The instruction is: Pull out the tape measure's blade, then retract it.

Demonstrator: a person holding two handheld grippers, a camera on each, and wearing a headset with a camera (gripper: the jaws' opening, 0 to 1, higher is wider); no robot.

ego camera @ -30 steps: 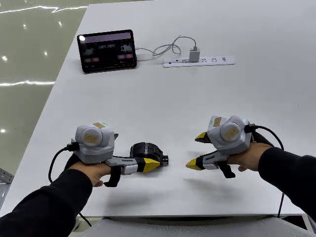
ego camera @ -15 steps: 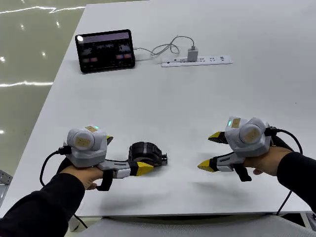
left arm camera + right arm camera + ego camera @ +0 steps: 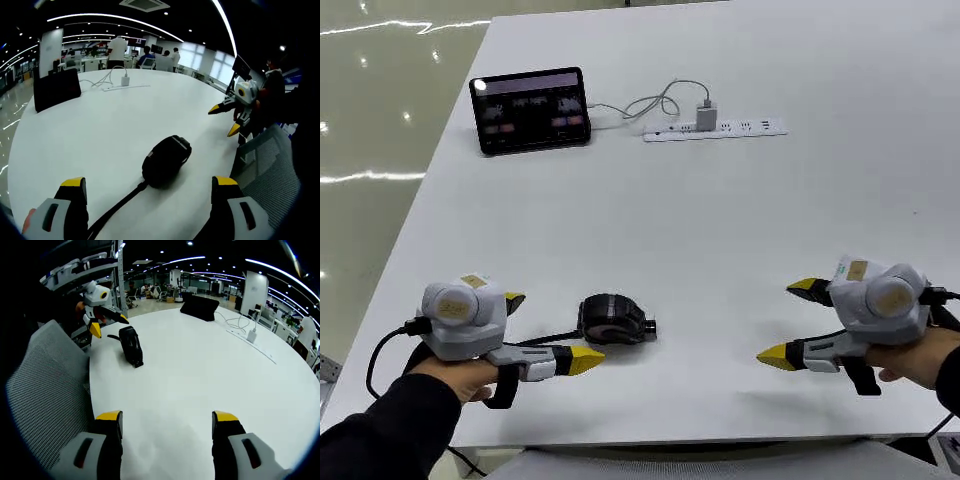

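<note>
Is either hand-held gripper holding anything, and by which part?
Nothing is held. Left hand-held gripper and right hand-held gripper are open; the tape measure lies free.

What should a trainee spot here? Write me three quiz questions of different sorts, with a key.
1. Fill in: the left gripper and the right gripper both stand ___, holding nothing.
2. True or false: the blade of the black rounded tape measure is pulled far out.
3. Which lies nearest the dark rectangular tablet? A) white power strip B) tape measure C) right gripper
Key: 1 open; 2 false; 3 A.
</note>
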